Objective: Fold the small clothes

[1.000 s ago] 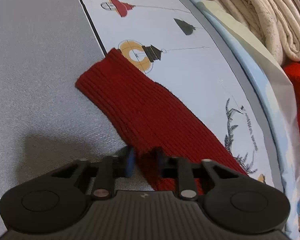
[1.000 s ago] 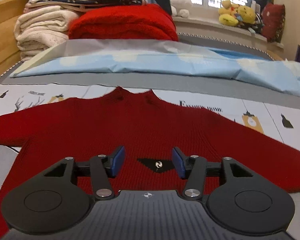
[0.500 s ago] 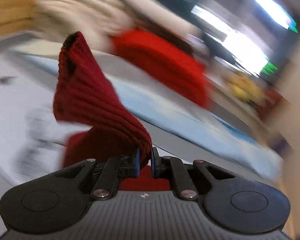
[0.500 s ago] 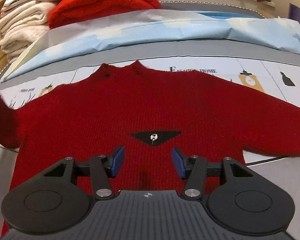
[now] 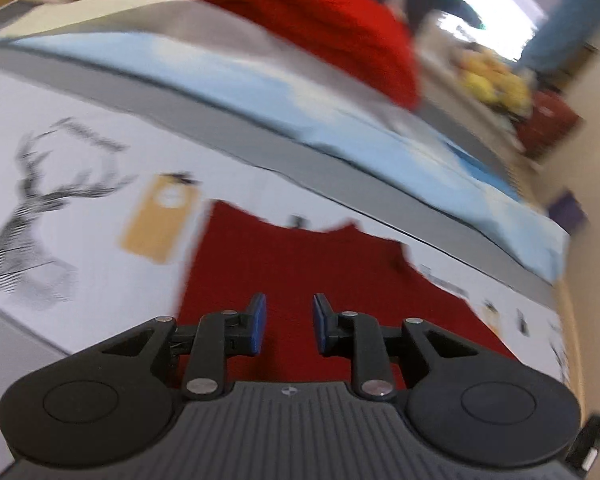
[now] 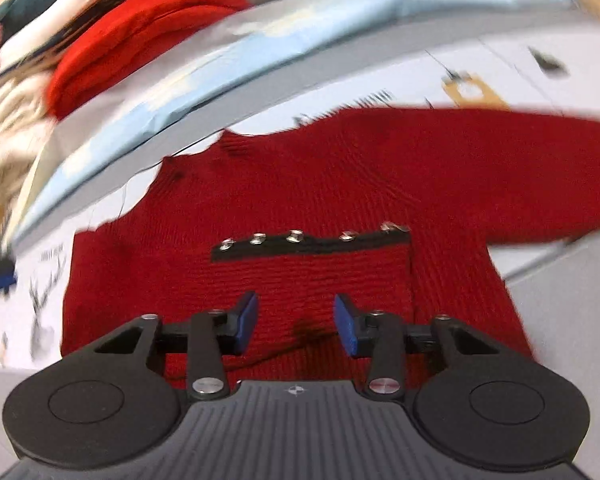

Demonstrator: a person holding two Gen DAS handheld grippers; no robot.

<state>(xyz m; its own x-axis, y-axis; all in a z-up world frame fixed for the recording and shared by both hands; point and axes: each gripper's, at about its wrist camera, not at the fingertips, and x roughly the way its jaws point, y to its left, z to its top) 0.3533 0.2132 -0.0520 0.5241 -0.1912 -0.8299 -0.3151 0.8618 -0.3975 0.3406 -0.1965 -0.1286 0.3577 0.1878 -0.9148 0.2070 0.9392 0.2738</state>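
Left wrist view: left gripper (image 5: pixel 286 324) just opening, empty, above sweater (image 5: pixel 300 264).
Right gripper (image 6: pixel 296 324): closing, parted, empty.
Tip: grab the unfolded sleeve (image 6: pixel 520 148) by its cuff.

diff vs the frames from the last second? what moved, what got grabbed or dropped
The left gripper carried the sweater's left sleeve up and over and let go: the sleeve now lies folded across the chest, under the black patch. Its jaws have just been opening, with nothing between them. The right gripper tipped down toward the chest; its jaws have just been closing but hold nothing. The other sleeve is still spread out, and the stacked bedding is unchanged.
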